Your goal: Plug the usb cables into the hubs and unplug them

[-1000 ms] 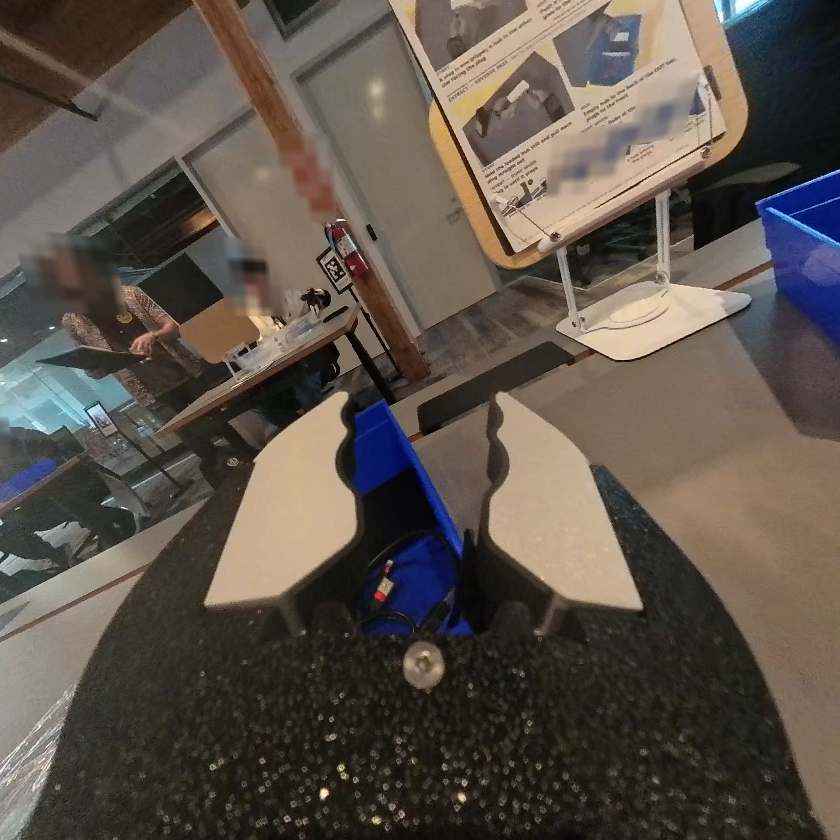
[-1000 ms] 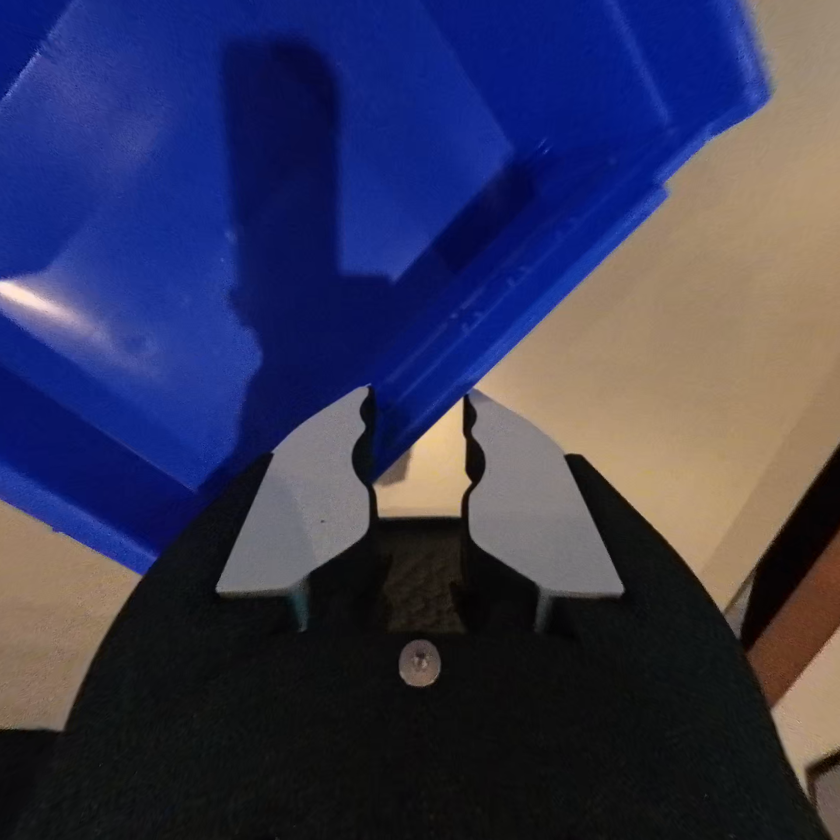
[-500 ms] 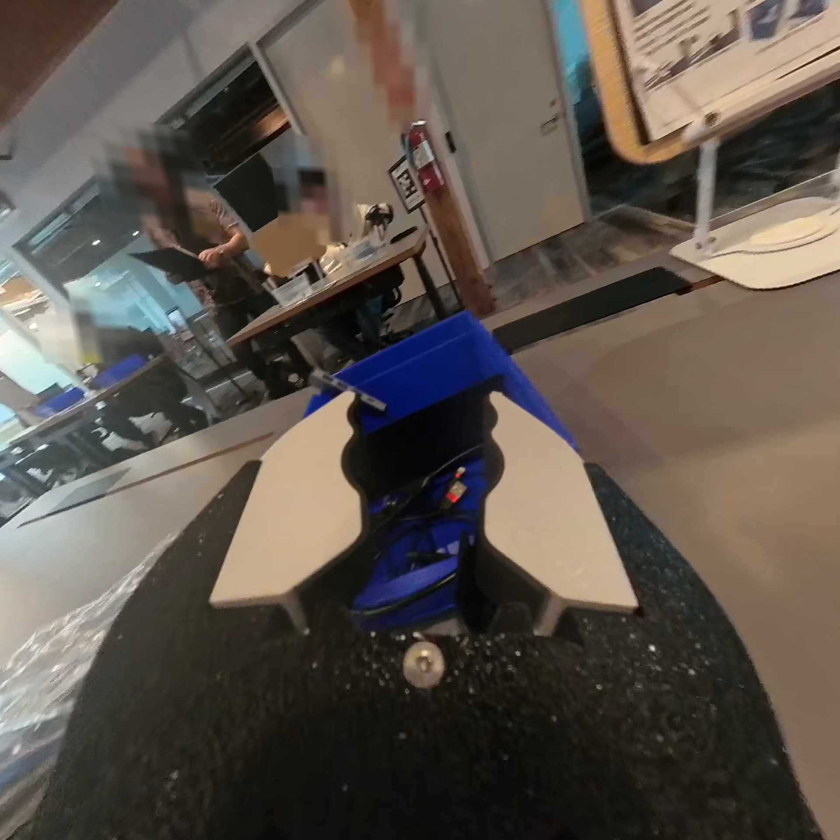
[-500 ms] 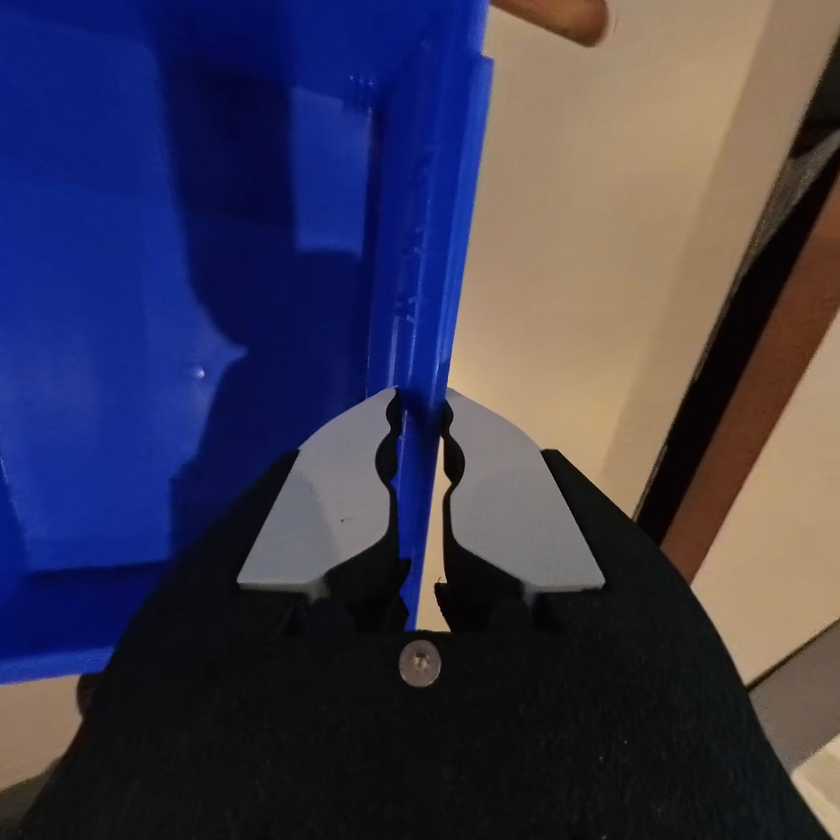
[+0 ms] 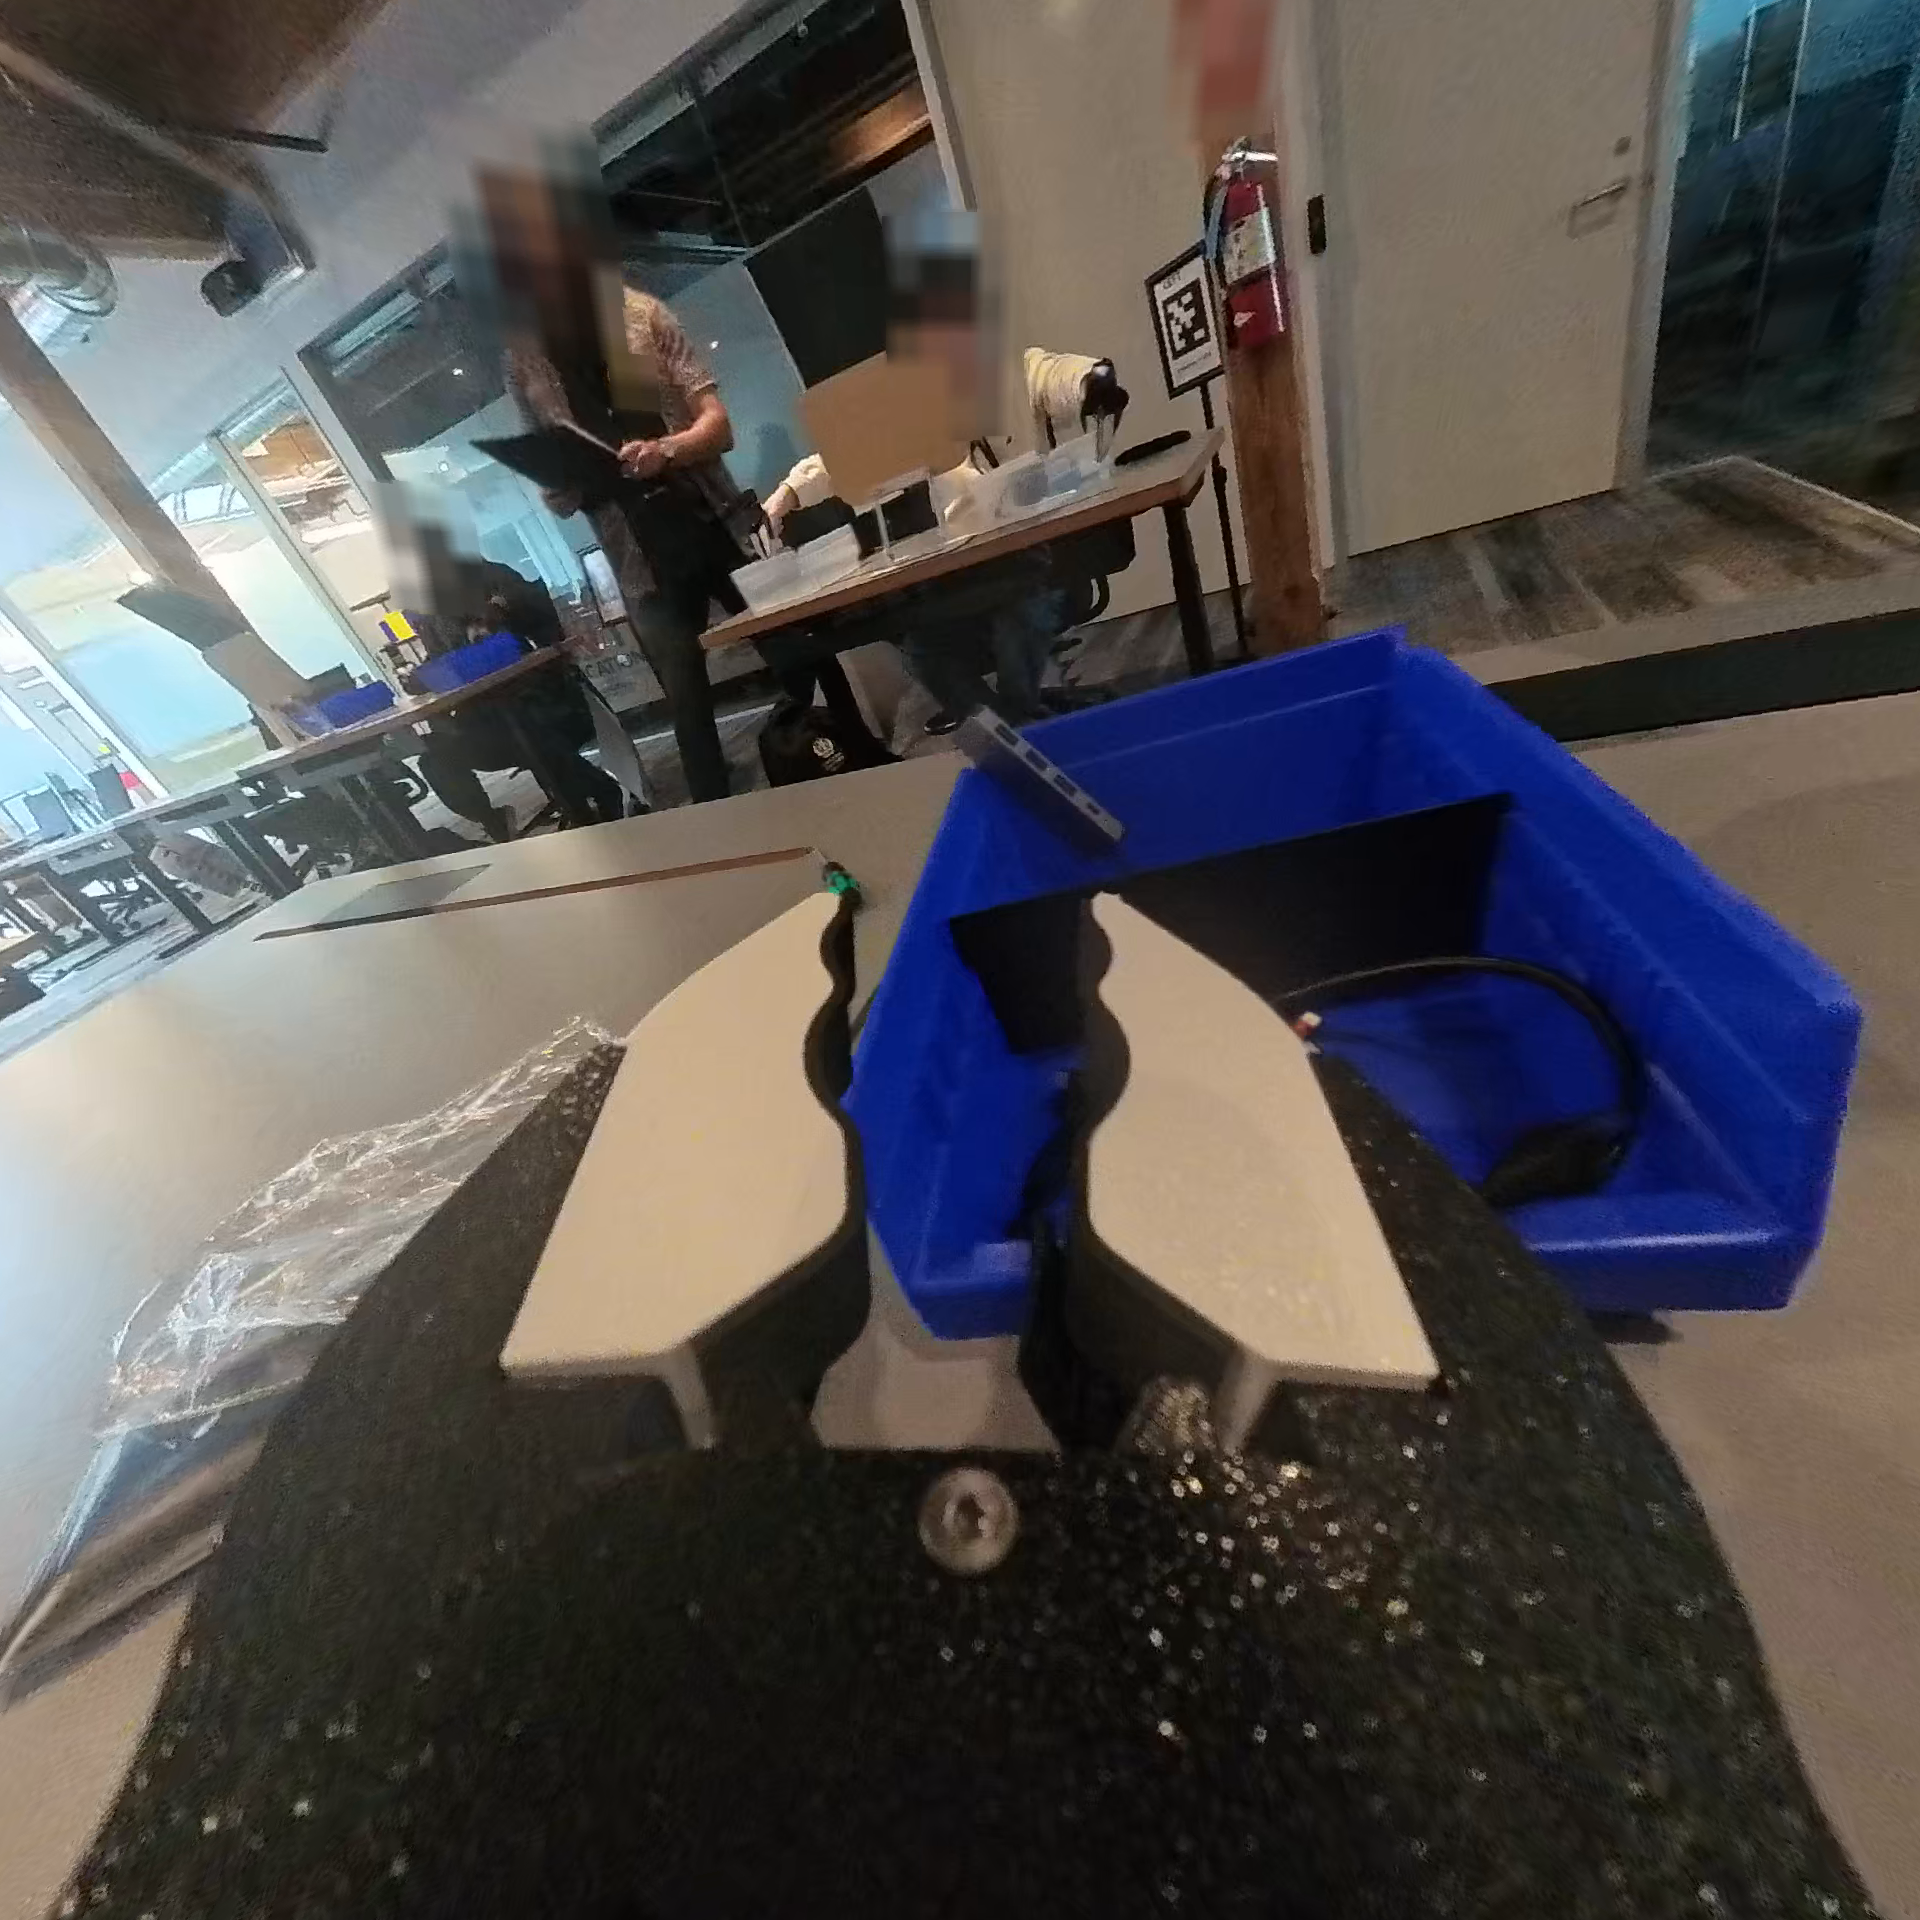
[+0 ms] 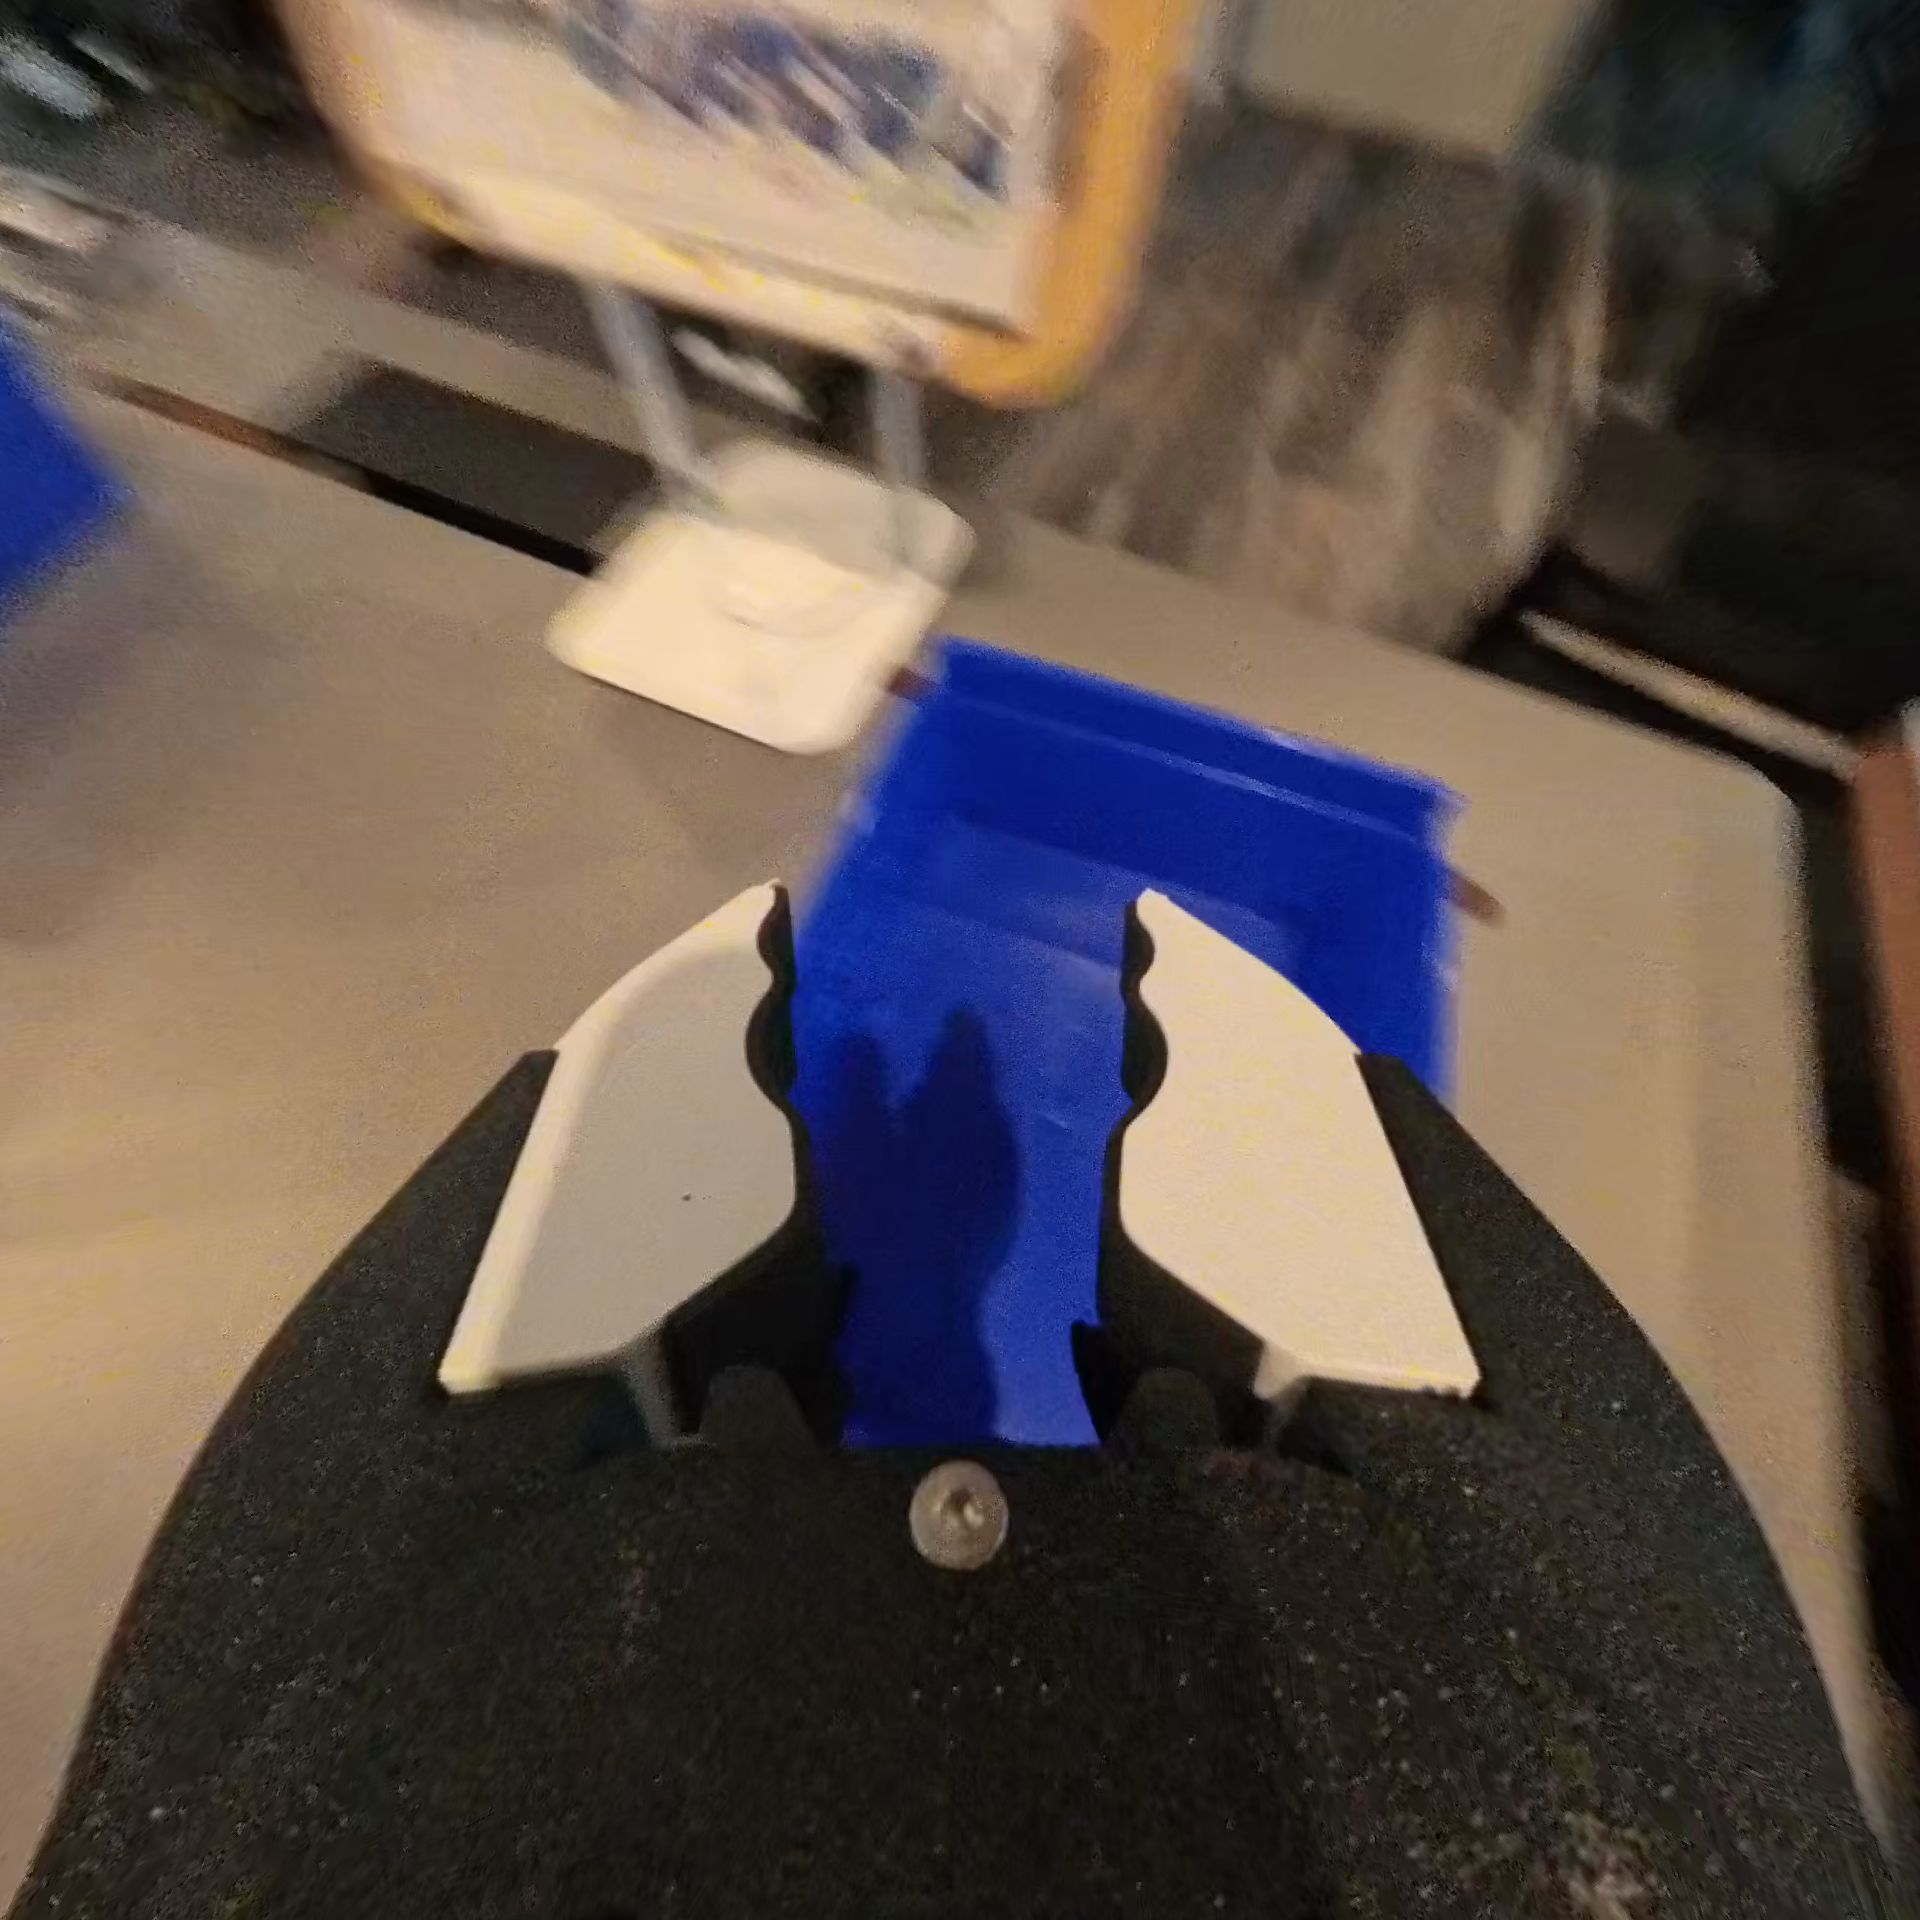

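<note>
In the left wrist view a blue bin (image 5: 1714, 987) stands on the grey table (image 5: 416, 987). It holds a coiled black cable (image 5: 1558, 997) and a black divider (image 5: 1299, 894). A grey USB hub (image 5: 1039, 774) leans on its far left rim. My left gripper (image 5: 966, 914) is open, and the bin's near left corner lies between its fingers. A green-tipped plug (image 5: 840, 883) shows just past the left fingertip. In the blurred right wrist view my right gripper (image 6: 956, 899) is wide open over a second blue bin (image 6: 1143, 821) that looks empty.
Crumpled clear plastic wrap (image 5: 312, 1195) lies on the table left of my left gripper. A sign board (image 6: 727, 135) on a white base (image 6: 758, 634) stands behind the second bin. Another blue bin (image 6: 42, 488) shows at the left edge. The table's edge (image 6: 1808, 935) is close on the right.
My right gripper has let go of the blue bin's wall and opened; that bin now rests on the table. The left view has swung left, and the cable bin fills more of it.
</note>
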